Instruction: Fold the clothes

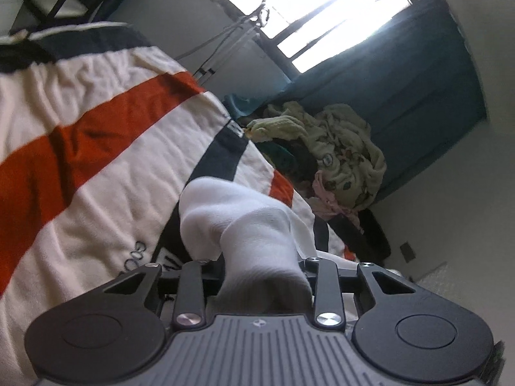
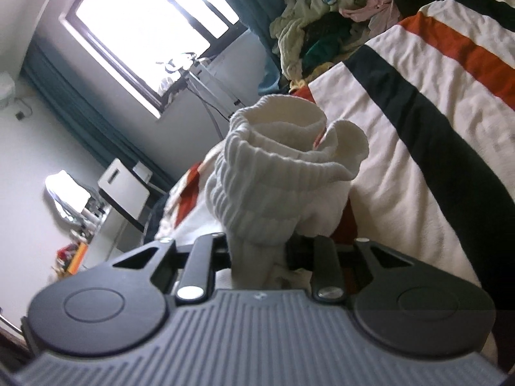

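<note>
The white sock [image 1: 254, 225] is stretched between both grippers above the striped blanket [image 1: 96, 135] on the bed. Its toe end runs into the left gripper [image 1: 264, 276], which is clamped on it; its ribbed cuff [image 2: 273, 160] gapes open, pointing away from the right gripper [image 2: 257, 257], also clamped on the fabric. Beyond the blanket's far edge lies a pile of clothes [image 1: 341, 151], near teal curtains [image 1: 418, 96] under a bright window [image 1: 322, 9].

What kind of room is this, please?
Probably a bedroom: a striped blanket covers what looks like a bed, unfolded clothes are heaped on it, and teal curtains hang by a window.
</note>
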